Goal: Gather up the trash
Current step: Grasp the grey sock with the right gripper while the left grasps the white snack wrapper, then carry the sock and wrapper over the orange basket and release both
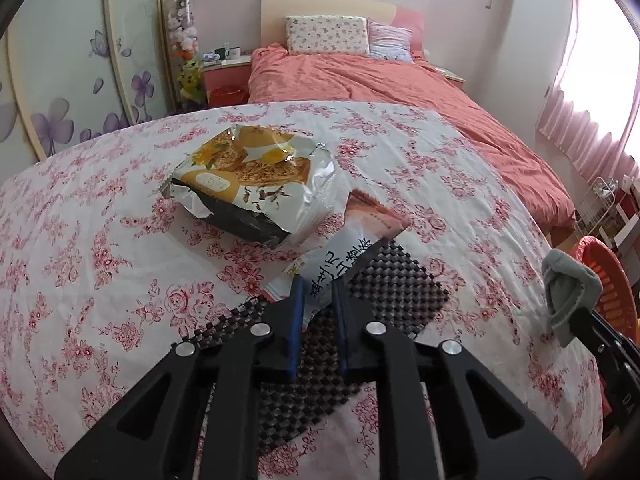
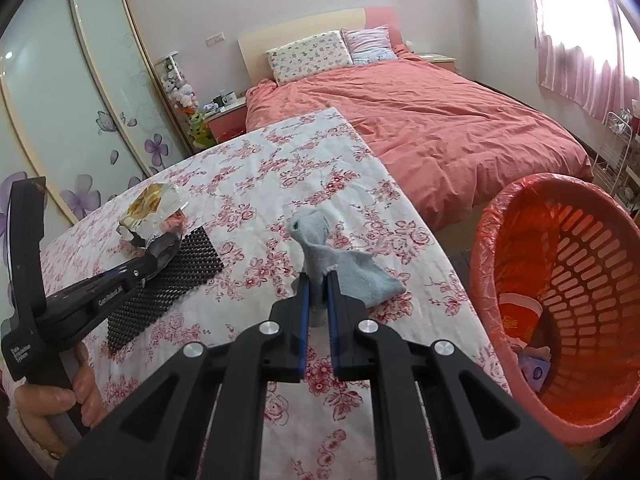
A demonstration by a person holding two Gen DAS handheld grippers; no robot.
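Left gripper (image 1: 316,300) has its jaws narrowed onto a white snack wrapper (image 1: 340,256) with dark print, held over a black mesh mat (image 1: 400,284) on the floral tablecloth (image 1: 100,260). Right gripper (image 2: 317,292) pinches a grey cloth (image 2: 336,264), jaws nearly closed, above the tablecloth near its right edge. A larger torn foil snack bag (image 1: 256,176) lies behind the mat. An orange wastebasket (image 2: 568,280), holding some litter, stands beside the table.

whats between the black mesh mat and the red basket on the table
The grey cloth, pinched in the right gripper, stands between the black mesh mat and the red basket. The right wrist view shows it; otherwise only flowered tablecloth.
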